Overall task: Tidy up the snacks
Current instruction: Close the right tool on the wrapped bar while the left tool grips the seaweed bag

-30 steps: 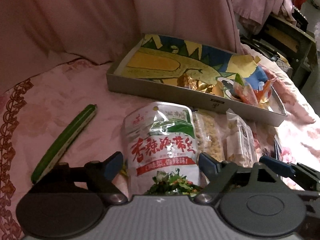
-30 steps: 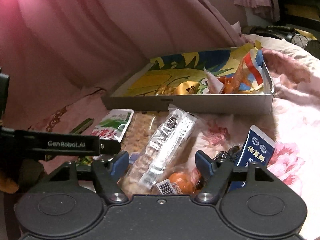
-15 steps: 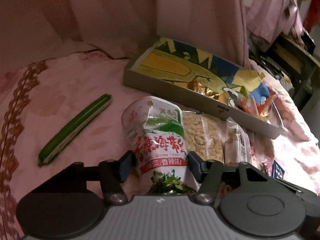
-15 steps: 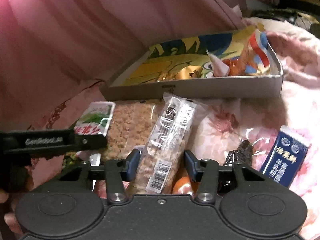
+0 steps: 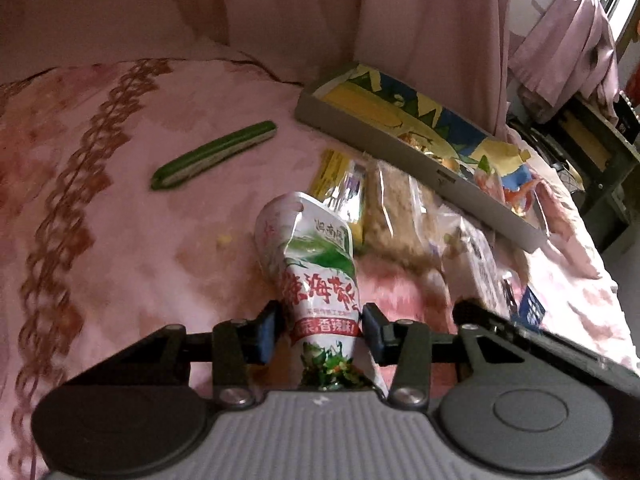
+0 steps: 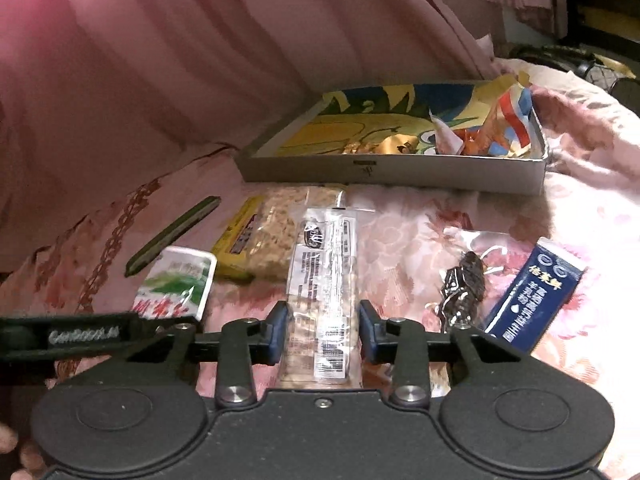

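Presently: left gripper (image 5: 322,330), lower centre, closing on the seaweed pouch (image 5: 316,276); right gripper (image 6: 322,330), lower centre, closing on the clear snack bar (image 6: 326,280).

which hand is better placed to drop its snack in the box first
Probably right. The right gripper, jaws closing on the clear snack pack, faces the box straight ahead. The left gripper, closing on the seaweed pouch, has it off to one side.

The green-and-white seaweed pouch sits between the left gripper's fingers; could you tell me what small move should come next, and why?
Probably finish closing and lift it. The left gripper is closing, its pads at the seaweed pouch's sides, and the printed box beyond has room.
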